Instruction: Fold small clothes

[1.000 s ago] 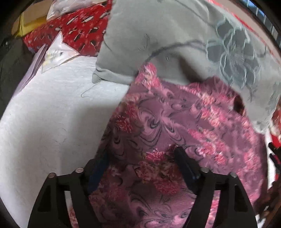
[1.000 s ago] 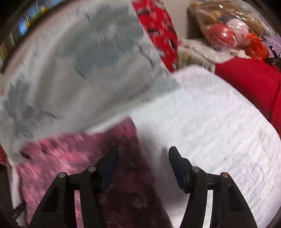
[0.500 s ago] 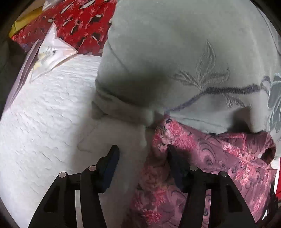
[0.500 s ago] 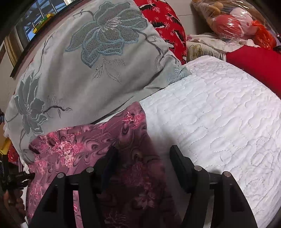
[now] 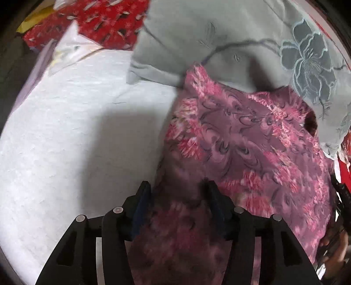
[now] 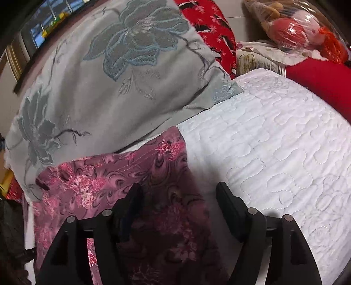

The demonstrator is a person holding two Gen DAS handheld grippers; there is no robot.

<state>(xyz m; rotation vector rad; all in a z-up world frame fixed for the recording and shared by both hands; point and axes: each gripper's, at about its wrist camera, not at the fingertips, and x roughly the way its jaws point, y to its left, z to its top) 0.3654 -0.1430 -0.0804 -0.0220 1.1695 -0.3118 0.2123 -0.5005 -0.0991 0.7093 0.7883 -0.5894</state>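
A purple garment with pink flower print lies flat on the white quilted bed, its far edge against a grey pillow. My left gripper is open and hovers over the garment's left edge, with cloth between its fingers. In the right wrist view the same garment fills the lower left. My right gripper is open above the garment's right edge, its right finger over the white quilt.
A grey pillow with embroidered blue flowers lies behind the garment. Red patterned cushions, a plastic packet, a bagged doll and a red cushion ring the bed.
My left gripper pulled back from the pillow's corner and now sits over the garment's left edge. My right gripper stayed over the right edge, open throughout.
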